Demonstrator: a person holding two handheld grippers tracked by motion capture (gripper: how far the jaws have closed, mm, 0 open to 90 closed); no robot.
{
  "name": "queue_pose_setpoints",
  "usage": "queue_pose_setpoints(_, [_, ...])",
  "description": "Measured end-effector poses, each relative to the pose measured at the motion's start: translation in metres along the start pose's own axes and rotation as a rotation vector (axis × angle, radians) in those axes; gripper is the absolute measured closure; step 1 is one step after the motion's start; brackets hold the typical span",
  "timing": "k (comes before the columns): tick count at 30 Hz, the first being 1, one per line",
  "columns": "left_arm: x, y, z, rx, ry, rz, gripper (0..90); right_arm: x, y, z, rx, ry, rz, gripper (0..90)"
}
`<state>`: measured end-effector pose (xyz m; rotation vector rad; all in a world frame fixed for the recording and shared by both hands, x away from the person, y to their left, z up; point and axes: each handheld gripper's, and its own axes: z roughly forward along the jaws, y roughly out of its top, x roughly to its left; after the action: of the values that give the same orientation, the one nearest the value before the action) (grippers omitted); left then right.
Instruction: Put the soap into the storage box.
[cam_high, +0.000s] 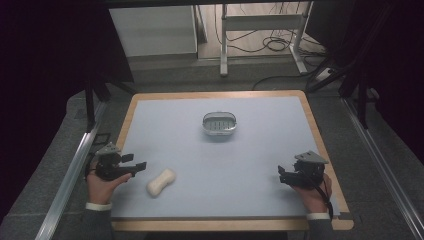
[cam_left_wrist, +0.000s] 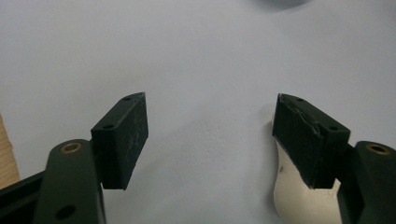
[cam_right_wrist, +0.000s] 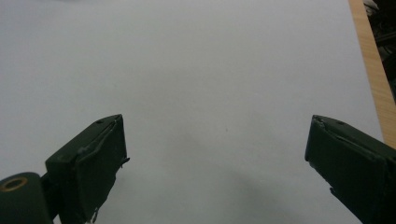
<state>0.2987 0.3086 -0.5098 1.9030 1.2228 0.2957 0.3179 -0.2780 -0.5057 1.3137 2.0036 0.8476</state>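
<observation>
From above, your left gripper (cam_high: 139, 165), jaws apart, sits just beside a cream peanut-shaped object (cam_high: 161, 182) on the pale blue mat (cam_high: 250, 165), with a metal dish (cam_high: 219, 123) farther back and your right gripper (cam_high: 281, 175) near the right edge. Left gripper view: wide-open jaws, cream object (cam_left_wrist: 299, 200) behind the right one. Right gripper view: jaws wide apart over bare mat (cam_right_wrist: 210, 84).

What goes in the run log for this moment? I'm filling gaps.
left gripper: open, beside cream soap bar, not touching | right gripper: open, empty | metal soap dish: empty, mid-table
</observation>
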Motion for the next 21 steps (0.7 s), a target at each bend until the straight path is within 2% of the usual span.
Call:
queue_pose_setpoints(5, [0.0007,-0.0005,0.0022,0.013,-0.006,0.001,26.8,-0.0004,-0.0013,0.0007,-0.003,0.019,-0.008,6.0])
queue_pose_setpoints(8, [-0.0001,-0.0004,0.0028,0.006,-0.001,0.004,27.0,0.0004,-0.002,0.0006,0.005,0.021,0.0,6.4])
queue_pose_setpoints(12, [-0.0004,-0.0014,0.0042,0.022,-0.003,0.006,26.9,-0.0014,-0.0016,-0.0012,-0.001,0.025,0.01,6.7])
queue_pose_setpoints(16, [0.0008,-0.0041,0.004,0.01,0.015,-0.005,27.5,-0.0035,-0.0023,-0.0036,-0.002,0.036,0.017,8.3])
queue_pose_setpoints(17, [0.0015,-0.0068,0.0049,0.009,0.026,-0.018,27.6,-0.0035,-0.0027,-0.005,-0.008,0.036,0.015,8.3])
queue_pose_setpoints(21, [0.0013,-0.0086,0.0081,0.028,0.045,-0.029,27.7,-0.0062,-0.0041,-0.0067,-0.017,0.052,0.023,8.3])
